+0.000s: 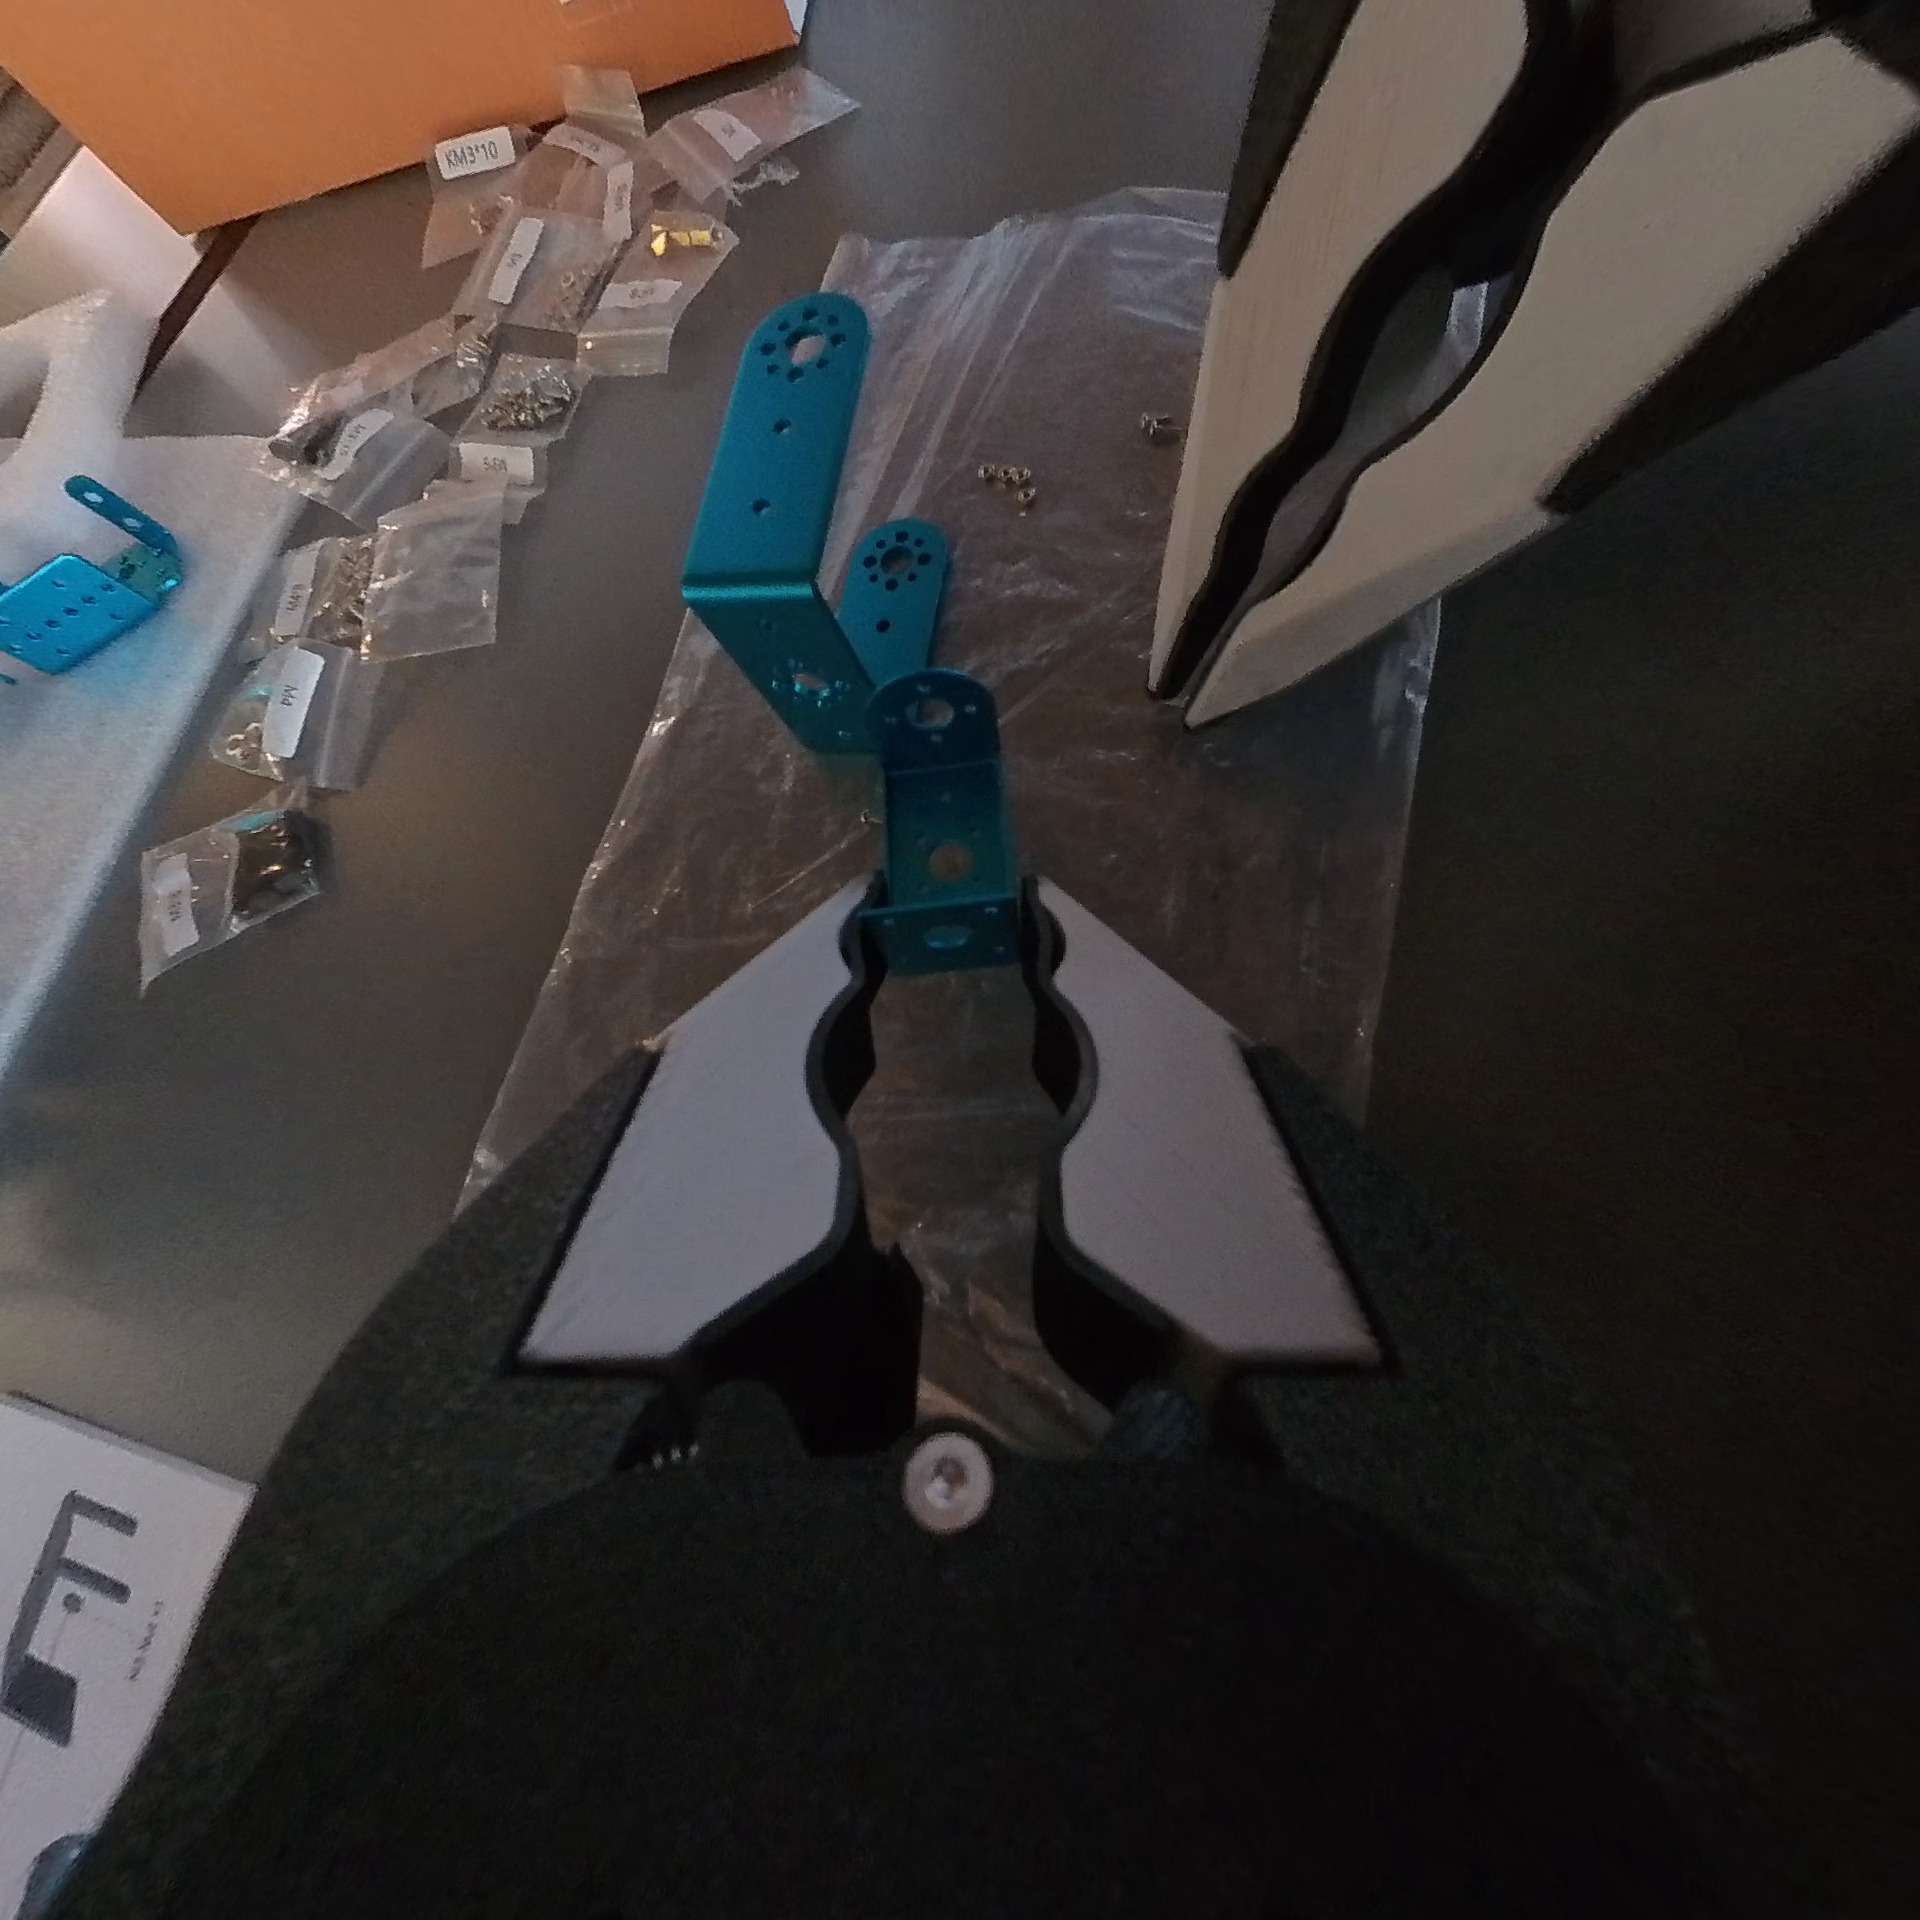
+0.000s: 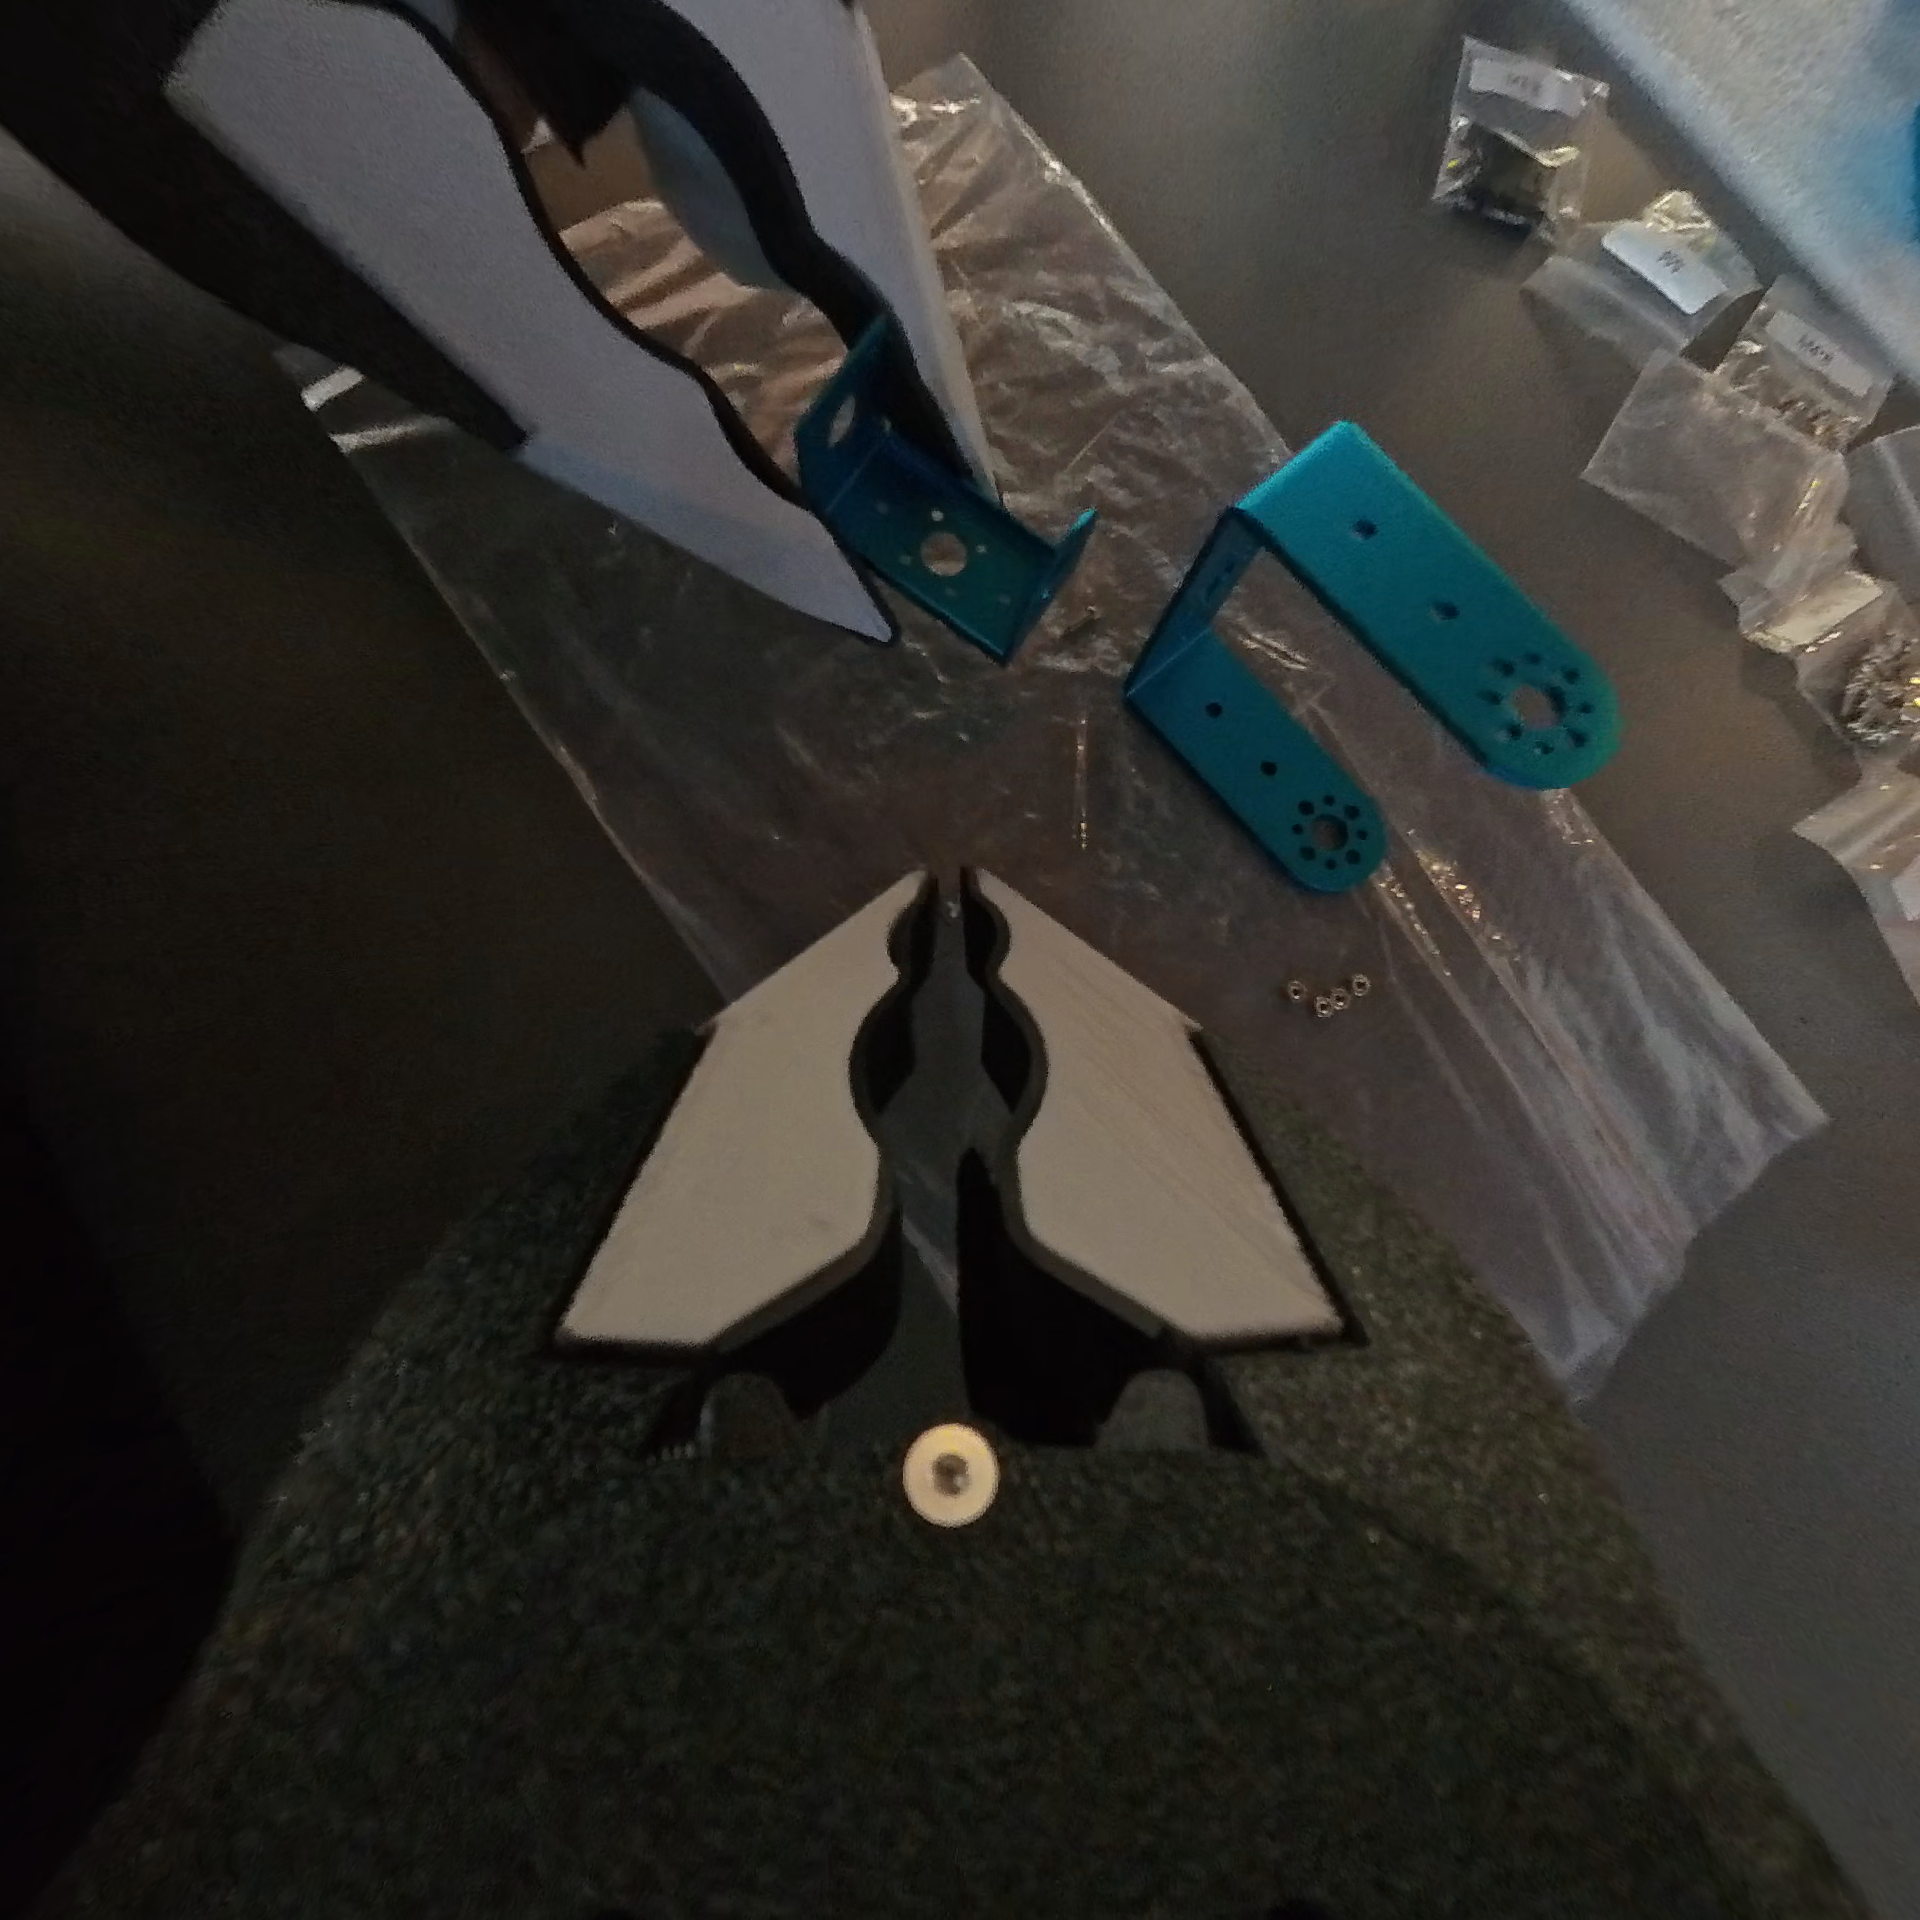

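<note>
1. Centrally in the left wrist view, the left gripper (image 1: pixel 948 940) has its fingers (image 1: pixel 748 1174) clamped on one flange of a small teal bracket (image 1: pixel 940 831), held above the clear plastic sheet (image 1: pixel 1195 831).
2. Just beyond it, a larger teal U-bracket (image 1: pixel 779 520) lies on the sheet.
3. Low in the right wrist view, the right gripper (image 2: pixel 948 883) shows fingers (image 2: pixel 1132 1174) nearly together, pinching what looks like a tiny screw (image 2: pixel 954 906).
4. Right of them, small nuts (image 2: pixel 1328 997) sit on the sheet.
5. At upper left of the left view, hardware bags (image 1: pixel 499 343) and an orange box (image 1: pixel 364 94) lie on the dark table (image 1: pixel 1662 935).
</note>
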Demonstrator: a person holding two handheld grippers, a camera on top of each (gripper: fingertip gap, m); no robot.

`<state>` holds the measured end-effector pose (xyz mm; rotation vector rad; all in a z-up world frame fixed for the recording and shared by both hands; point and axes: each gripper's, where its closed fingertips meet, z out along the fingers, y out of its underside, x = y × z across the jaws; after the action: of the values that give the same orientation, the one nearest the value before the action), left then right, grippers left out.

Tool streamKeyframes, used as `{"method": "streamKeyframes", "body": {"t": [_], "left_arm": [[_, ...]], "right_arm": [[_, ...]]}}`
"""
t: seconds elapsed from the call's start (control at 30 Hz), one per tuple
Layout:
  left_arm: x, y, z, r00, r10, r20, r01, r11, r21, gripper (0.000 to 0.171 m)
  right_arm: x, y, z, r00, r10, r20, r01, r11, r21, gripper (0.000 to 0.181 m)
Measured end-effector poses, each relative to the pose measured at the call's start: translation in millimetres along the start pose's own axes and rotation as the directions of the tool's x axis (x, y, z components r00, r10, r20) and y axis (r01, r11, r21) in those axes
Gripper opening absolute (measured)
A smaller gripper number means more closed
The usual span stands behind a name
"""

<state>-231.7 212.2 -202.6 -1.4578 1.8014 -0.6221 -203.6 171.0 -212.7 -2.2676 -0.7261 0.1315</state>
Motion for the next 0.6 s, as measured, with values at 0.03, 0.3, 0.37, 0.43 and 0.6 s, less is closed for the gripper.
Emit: {"method": "streamKeyframes", "body": {"t": [0.03, 0.3, 0.37, 0.43, 0.6], "left_arm": [[0.0, -0.1, -0.1, 1.000, 0.000, 0.001, 0.000, 1.000, 0.000, 0.024], [2.2, -1.2, -0.1, 1.000, 0.009, -0.005, -0.009, 1.000, 0.002, 0.024], [2.2, -1.3, 0.3, 1.000, 0.011, -0.005, -0.011, 1.000, 0.002, 0.024], [2.4, -1.6, 0.5, 1.000, 0.012, -0.005, -0.012, 1.000, 0.002, 0.024], [4.6, -1.6, 0.9, 1.000, 0.026, -0.009, -0.026, 1.000, -0.003, 0.024]], "right_arm": [[2.2, 0.6, -0.3, 1.000, -0.009, -0.022, 0.009, 1.000, -0.001, 0.003], [-0.1, 5.2, -0.6, 1.000, 0.003, -0.029, -0.004, 1.000, -0.009, 0.003], [-0.1, 5.5, -0.5, 1.000, 0.010, -0.027, -0.010, 1.000, -0.009, 0.003], [-0.1, 5.4, -0.3, 1.000, 0.011, -0.027, -0.011, 1.000, -0.009, 0.002], [-0.7, 5.4, 0.4, 1.000, 0.020, -0.021, -0.020, 1.000, -0.014, 0.000]]}}
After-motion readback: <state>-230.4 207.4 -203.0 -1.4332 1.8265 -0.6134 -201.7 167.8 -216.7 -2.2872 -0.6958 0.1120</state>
